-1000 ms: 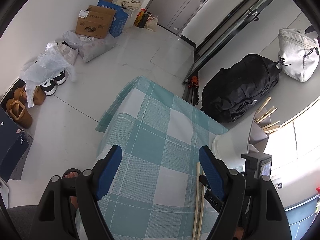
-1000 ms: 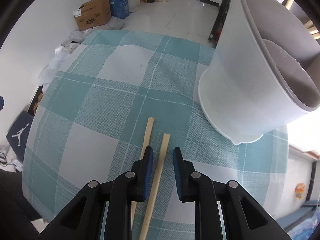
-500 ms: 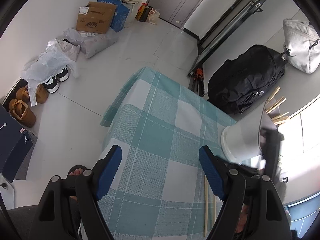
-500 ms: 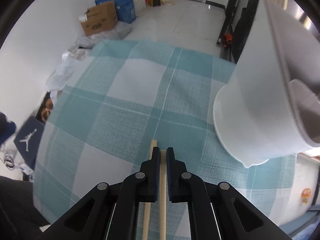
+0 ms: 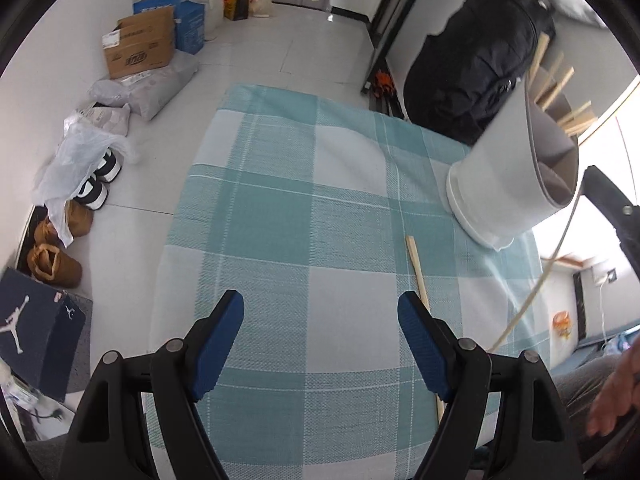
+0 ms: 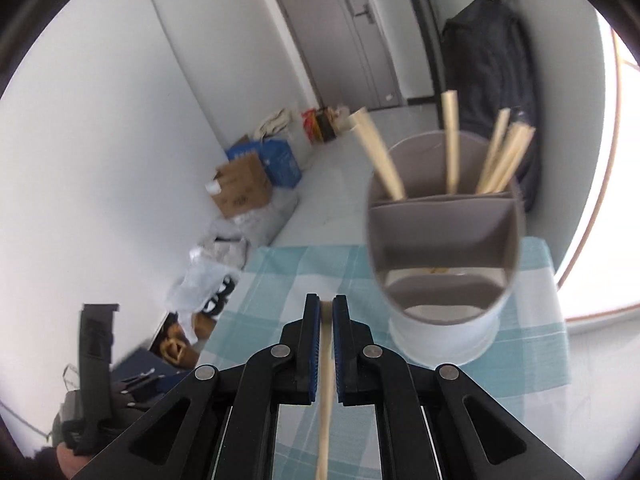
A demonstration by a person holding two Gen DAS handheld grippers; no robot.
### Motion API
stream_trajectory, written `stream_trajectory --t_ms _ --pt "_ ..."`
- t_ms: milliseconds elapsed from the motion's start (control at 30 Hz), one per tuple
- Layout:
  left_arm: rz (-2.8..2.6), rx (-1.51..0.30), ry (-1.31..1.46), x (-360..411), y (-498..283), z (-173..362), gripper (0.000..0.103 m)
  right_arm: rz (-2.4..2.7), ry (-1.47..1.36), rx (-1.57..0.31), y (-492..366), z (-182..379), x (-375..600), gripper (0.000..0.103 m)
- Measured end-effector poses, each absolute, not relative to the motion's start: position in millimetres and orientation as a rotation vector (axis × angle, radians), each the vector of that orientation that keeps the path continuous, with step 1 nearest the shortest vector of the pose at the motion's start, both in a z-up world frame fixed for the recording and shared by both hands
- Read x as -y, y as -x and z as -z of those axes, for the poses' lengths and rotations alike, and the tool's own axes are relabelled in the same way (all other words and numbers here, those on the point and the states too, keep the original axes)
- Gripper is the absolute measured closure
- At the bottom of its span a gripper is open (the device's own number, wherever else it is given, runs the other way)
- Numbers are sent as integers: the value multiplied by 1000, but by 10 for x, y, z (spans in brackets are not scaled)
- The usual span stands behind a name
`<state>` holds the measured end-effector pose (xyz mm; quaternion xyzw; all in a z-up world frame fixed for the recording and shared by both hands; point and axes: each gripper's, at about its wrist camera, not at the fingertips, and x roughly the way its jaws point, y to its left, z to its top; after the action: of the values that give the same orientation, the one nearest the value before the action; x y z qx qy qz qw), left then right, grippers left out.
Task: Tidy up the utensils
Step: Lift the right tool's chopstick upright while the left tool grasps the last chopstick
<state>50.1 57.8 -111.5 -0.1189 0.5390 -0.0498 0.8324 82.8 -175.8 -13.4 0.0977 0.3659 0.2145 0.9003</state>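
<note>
My right gripper point(image 6: 326, 312) is shut on a wooden chopstick point(image 6: 325, 392), held in the air in front of the white utensil holder point(image 6: 444, 332). The holder has grey dividers, and several chopsticks point(image 6: 452, 144) stand in its far compartment. In the left wrist view the holder point(image 5: 508, 184) stands at the table's right side, and the lifted chopstick point(image 5: 536, 292) hangs beside it. One chopstick point(image 5: 418, 276) lies on the checked cloth by the right finger of my left gripper point(image 5: 320, 320), which is open and empty above the cloth.
The teal checked cloth point(image 5: 288, 216) covers a small table with edges close on every side. A black bag point(image 5: 472, 68) stands behind the holder. Boxes point(image 5: 140, 48), bags and shoes point(image 5: 96, 176) lie on the floor to the left.
My right gripper closed on one of the two chopsticks and lifted it off the cloth to the height of the holder's rim. My left gripper stayed open and shifted its view.
</note>
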Motion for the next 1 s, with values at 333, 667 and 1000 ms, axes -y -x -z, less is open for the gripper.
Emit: stream_trajectory --t_ms 333,667,1000 --pt "122 -1241 204 -202 -853 1144 27 -421 -314 -681 -632 44 2346 98" --pt "39 -1335 119 92 -1029 1313 36 -416 -427 -656 -586 23 2744 98" --pt "2 -1353 28 276 -1002 1371 67 -421 -453 -636 -481 1 2889 98"
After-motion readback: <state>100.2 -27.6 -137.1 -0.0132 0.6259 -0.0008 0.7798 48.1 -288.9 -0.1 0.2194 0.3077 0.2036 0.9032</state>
